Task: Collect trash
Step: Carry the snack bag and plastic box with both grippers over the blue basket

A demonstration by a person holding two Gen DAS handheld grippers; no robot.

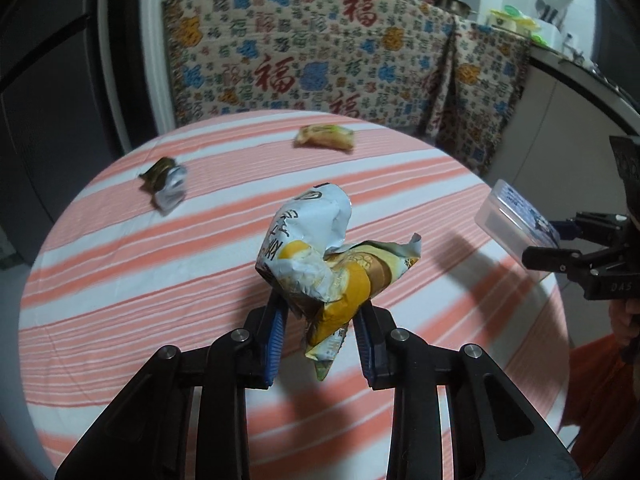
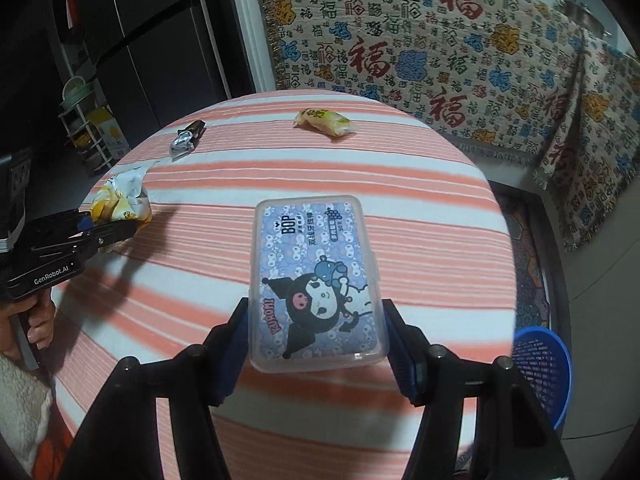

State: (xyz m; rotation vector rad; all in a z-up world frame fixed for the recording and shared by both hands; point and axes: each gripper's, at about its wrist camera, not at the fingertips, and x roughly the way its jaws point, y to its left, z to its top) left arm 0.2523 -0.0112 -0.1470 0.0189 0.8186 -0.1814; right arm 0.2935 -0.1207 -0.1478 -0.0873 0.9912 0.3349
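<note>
We hold two pieces clear of the striped desk (image 2: 400, 208): the left gripper (image 1: 320, 316) has its jaws narrowed on a crumpled yellow-and-white wrapper (image 1: 320, 264), and the right gripper (image 2: 316, 340) clamps a flat plastic box (image 2: 312, 280) by its long sides. Lifted like this, both seem ready for the blue basket (image 2: 544, 368) beside the desk. A yellow packet (image 2: 324, 121) and a foil wrapper (image 2: 186, 140), somewhat blurred, lie at the desk's far edge.
</note>
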